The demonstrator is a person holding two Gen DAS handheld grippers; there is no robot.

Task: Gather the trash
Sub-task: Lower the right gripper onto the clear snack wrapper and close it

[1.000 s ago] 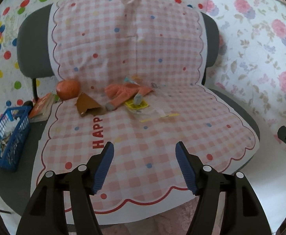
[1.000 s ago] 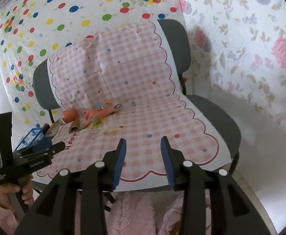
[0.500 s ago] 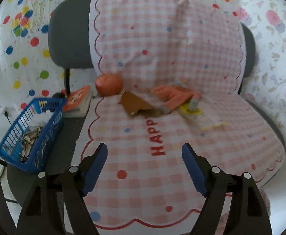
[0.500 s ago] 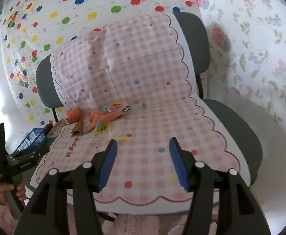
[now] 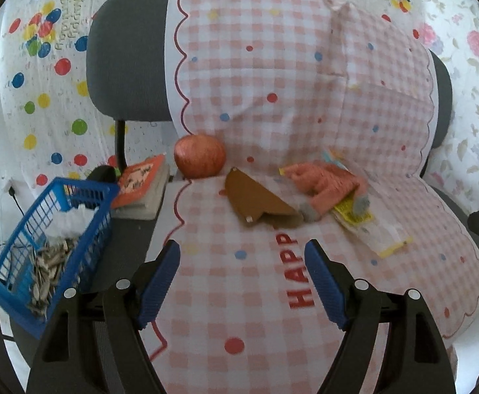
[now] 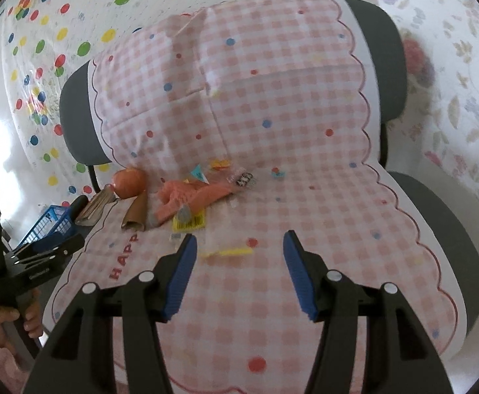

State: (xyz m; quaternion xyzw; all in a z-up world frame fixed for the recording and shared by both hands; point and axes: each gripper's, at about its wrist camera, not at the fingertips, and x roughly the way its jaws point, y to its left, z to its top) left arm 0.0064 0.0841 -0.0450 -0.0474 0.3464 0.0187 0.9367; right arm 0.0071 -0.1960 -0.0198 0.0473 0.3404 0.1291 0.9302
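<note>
Ribbed blue pads line both of my tools. My left gripper (image 5: pixel 242 262) is spread wide and carries nothing, hovering over the front of the seat; my right gripper (image 6: pixel 237 256) is likewise parted and empty above the same cloth.

Under them lies a pink-and-white checked cover (image 5: pixel 262 321), thin and creased, with a scalloped red edge and scattered dots, draped over a grey padded chair (image 5: pixel 124 55).

Off my left side, on the bare seat edge, sits a blue plastic mesh basket (image 5: pixel 85 256), rectangular, with pale shells and white crumpled scrap inside.

Further in, the trash is clustered near the seat's back crease. A flat brown cardboard piece (image 5: pixel 255 202), half-rounded, lies with its long axis running from upper left to lower right. Just beside it is a fuzzy orange knit glove (image 5: pixel 324 185), cuff toward the cardboard, fingers pointing left and away, resting on a yellow-printed clear wrapper (image 5: pixel 364 226) that stretches toward the right front. Small wrapper bits (image 6: pixel 244 179) lie beyond it.

A smooth round apple (image 5: pixel 200 160) sits behind the cardboard, and a thick orange-covered book (image 5: pixel 142 187) lies left of it.
</note>
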